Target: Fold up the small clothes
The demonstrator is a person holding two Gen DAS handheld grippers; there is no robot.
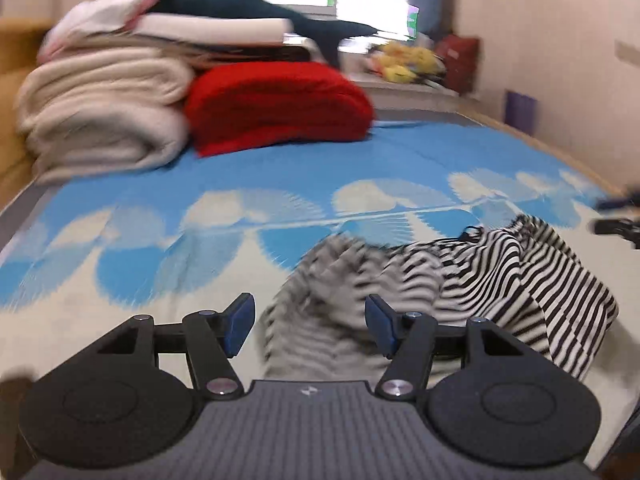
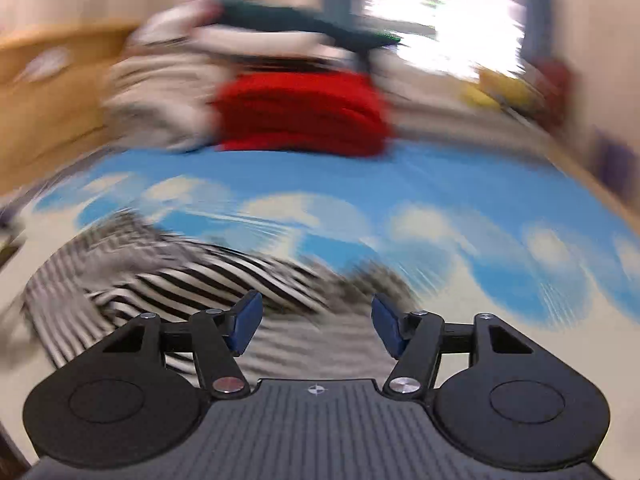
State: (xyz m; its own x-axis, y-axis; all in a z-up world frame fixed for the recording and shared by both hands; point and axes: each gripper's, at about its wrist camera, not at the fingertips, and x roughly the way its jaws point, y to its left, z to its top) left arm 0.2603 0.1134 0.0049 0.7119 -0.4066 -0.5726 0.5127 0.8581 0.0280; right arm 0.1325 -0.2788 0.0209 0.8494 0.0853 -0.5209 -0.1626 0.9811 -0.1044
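A black-and-white striped garment [image 1: 460, 276] lies crumpled on the blue-and-cream bed mat [image 1: 200, 216]. My left gripper [image 1: 310, 326] is open and empty, just above the garment's left part. In the right wrist view the same striped garment [image 2: 192, 276] lies ahead and to the left. My right gripper [image 2: 316, 328] is open and empty over the garment's right edge. Both views are blurred by motion. The tip of the right gripper [image 1: 616, 216] shows at the far right of the left wrist view.
At the head of the bed stand a folded cream blanket [image 1: 104, 120], a red folded blanket [image 1: 280, 104] and a pile of clothes [image 1: 208, 20] on top. A wall runs along the right side [image 1: 560, 60]. A wooden headboard [image 2: 48, 92] is at the left.
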